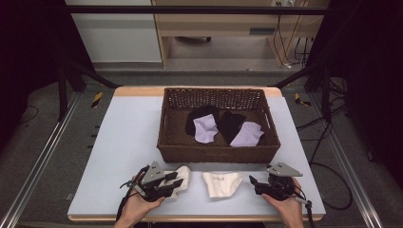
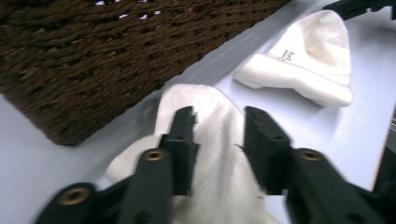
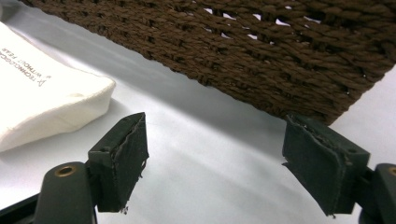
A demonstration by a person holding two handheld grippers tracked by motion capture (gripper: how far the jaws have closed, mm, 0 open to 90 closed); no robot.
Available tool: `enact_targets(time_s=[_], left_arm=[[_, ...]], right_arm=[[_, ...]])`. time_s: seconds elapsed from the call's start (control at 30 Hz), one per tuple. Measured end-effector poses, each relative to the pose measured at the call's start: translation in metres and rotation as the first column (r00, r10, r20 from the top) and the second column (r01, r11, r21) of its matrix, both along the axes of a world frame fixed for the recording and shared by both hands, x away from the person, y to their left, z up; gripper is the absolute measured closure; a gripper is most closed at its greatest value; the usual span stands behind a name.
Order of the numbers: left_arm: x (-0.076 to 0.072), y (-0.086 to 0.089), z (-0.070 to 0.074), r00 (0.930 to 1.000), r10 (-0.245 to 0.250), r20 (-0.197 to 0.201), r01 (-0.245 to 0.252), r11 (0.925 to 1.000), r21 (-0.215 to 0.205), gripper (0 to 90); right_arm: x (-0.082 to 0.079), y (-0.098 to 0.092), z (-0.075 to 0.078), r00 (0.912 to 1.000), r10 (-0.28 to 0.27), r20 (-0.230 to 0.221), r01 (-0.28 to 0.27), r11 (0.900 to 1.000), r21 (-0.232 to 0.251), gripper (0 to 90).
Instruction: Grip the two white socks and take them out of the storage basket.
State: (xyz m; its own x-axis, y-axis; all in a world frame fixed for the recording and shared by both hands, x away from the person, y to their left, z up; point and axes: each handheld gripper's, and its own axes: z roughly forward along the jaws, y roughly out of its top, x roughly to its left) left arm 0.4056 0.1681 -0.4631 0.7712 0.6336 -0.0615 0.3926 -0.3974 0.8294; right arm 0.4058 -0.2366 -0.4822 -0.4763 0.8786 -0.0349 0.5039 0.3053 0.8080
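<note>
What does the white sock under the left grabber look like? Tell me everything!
The soft white fabric sock looks fuzzy and a bit crumpled. It lies flat on the pale blue table, just in front of the brown woven basket, with a second white sock lying apart beside it. The left gripper sits over it, its black jaws open on either side of a fold; I cannot tell if they press it.
</note>
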Motion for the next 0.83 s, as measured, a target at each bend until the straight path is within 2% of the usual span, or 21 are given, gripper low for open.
enact_targets(time_s=[0.03, 0.07, 0.1, 0.2, 0.33, 0.43, 0.47, 0.5, 0.57, 0.6, 0.63, 0.67, 0.7, 0.77, 0.8, 0.83], left_arm=[[-0.001, 0.004, 0.002, 0.9996, 0.027, 0.007, -0.027, 0.9996, 0.000, 52.0], [-0.001, 0.004, 0.002, 0.9996, 0.027, 0.007, -0.027, 0.9996, 0.000, 48.5], [-0.001, 0.011, 0.004, 0.9986, 0.053, 0.002, -0.053, 0.9985, -0.018, 45.8], [-0.001, 0.019, 0.007, 0.9976, 0.069, -0.001, -0.069, 0.9969, -0.037, 38.7], [-0.001, 0.046, 0.018, 0.9915, 0.130, 0.011, -0.128, 0.9876, -0.091, 35.1], [0.001, 0.064, 0.019, 0.9828, 0.184, 0.017, -0.181, 0.9787, -0.096, 35.0], [0.001, 0.064, 0.019, 0.9828, 0.184, 0.017, -0.181, 0.9787, -0.096, 35.1], [0.005, 0.078, 0.016, 0.9720, 0.235, 0.011, -0.232, 0.9673, -0.102, 35.1], [0.010, 0.089, 0.012, 0.9630, 0.269, -0.018, -0.269, 0.9565, -0.113, 35.9], [0.012, 0.093, 0.009, 0.9591, 0.282, -0.021, -0.283, 0.9533, -0.106, 36.0], [0.012, 0.093, 0.009, 0.9591, 0.282, -0.021, -0.283, 0.9533, -0.106, 36.1], [0.016, 0.098, 0.004, 0.9496, 0.313, -0.023, -0.314, 0.9456, -0.087, 36.2], [0.016, 0.098, 0.004, 0.9496, 0.313, -0.023, -0.314, 0.9456, -0.087, 36.5], [0.019, 0.104, 0.000, 0.9417, 0.336, -0.019, -0.336, 0.9391, -0.071, 36.7], [0.022, 0.109, -0.004, 0.9345, 0.356, -0.011, -0.356, 0.9327, -0.058, 36.9], [0.022, 0.109, -0.004, 0.9345, 0.356, -0.011, -0.356, 0.9327, -0.058, 36.9]], right_arm=[[0.000, -0.001, 0.000, 1.0000, -0.004, -0.003, 0.004, 1.000, 0.001, 22.0], [0.000, -0.001, -0.001, 1.0000, -0.005, 0.000, 0.005, 1.000, 0.000, 21.9], [0.000, -0.002, 0.000, 1.0000, -0.005, -0.001, 0.005, 1.000, 0.003, 21.8], [0.000, -0.003, 0.000, 0.9999, -0.012, 0.001, 0.012, 1.000, 0.004, 21.4], [0.000, -0.007, 0.001, 0.9996, -0.027, 0.008, 0.026, 1.000, 0.007, 20.9], [0.000, -0.011, 0.001, 0.9992, -0.040, 0.006, 0.040, 0.999, 0.013, 20.6], [0.000, -0.012, 0.001, 0.9991, -0.043, 0.007, 0.043, 0.999, 0.011, 20.5], [0.000, -0.013, 0.001, 0.9989, -0.046, 0.008, 0.046, 0.999, 0.012, 20.4], [0.000, -0.014, 0.001, 0.9985, -0.055, 0.005, 0.055, 0.998, 0.014, 20.0], [0.000, -0.016, 0.001, 0.9983, -0.059, 0.003, 0.059, 0.998, 0.015, 19.8], [0.000, -0.016, 0.001, 0.9983, -0.059, 0.003, 0.059, 0.998, 0.015, 19.8], [0.000, -0.017, 0.001, 0.9978, -0.066, 0.003, 0.066, 0.998, 0.016, 19.6], [0.000, -0.018, 0.001, 0.9976, -0.070, 0.001, 0.069, 0.997, 0.016, 19.6], [0.000, -0.018, 0.001, 0.9975, -0.071, 0.001, 0.071, 0.997, 0.018, 19.4], [0.000, -0.019, 0.001, 0.9970, -0.078, 0.000, 0.078, 0.997, 0.013, 19.0], [0.000, -0.019, 0.001, 0.9970, -0.078, 0.000, 0.078, 0.997, 0.013, 19.0]])
